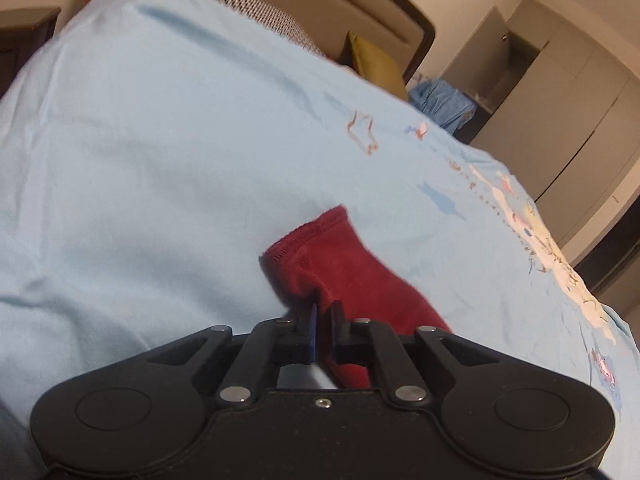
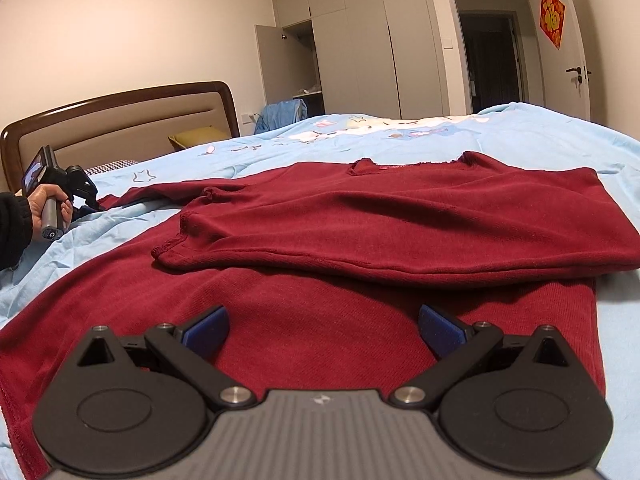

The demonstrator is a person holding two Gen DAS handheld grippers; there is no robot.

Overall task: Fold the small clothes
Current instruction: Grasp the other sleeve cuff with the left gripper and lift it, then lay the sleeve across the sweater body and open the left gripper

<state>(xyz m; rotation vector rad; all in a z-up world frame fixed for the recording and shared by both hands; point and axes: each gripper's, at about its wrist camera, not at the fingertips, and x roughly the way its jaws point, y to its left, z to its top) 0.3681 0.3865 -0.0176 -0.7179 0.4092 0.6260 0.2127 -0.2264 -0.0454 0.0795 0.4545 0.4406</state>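
Note:
A dark red long-sleeved top (image 2: 360, 232) lies spread on the light blue bedspread (image 2: 500, 140), with one sleeve folded across its body. My right gripper (image 2: 322, 332) hovers open just over the top's lower hem, nothing between its blue pads. The other sleeve stretches left toward my left gripper (image 2: 84, 196), held in a person's hand (image 2: 44, 204). In the left wrist view that sleeve's cuff (image 1: 320, 256) sticks out ahead of my left gripper (image 1: 324, 320), which is shut on the sleeve fabric just behind the cuff.
A brown padded headboard (image 2: 120, 120) with an olive pillow (image 2: 196, 136) and a checked pillow (image 1: 256, 8) stands at the bed's head. A blue garment (image 2: 284, 114) hangs by the grey wardrobe (image 2: 360, 48), whose one door is ajar. A dark doorway (image 2: 488, 60) is at far right.

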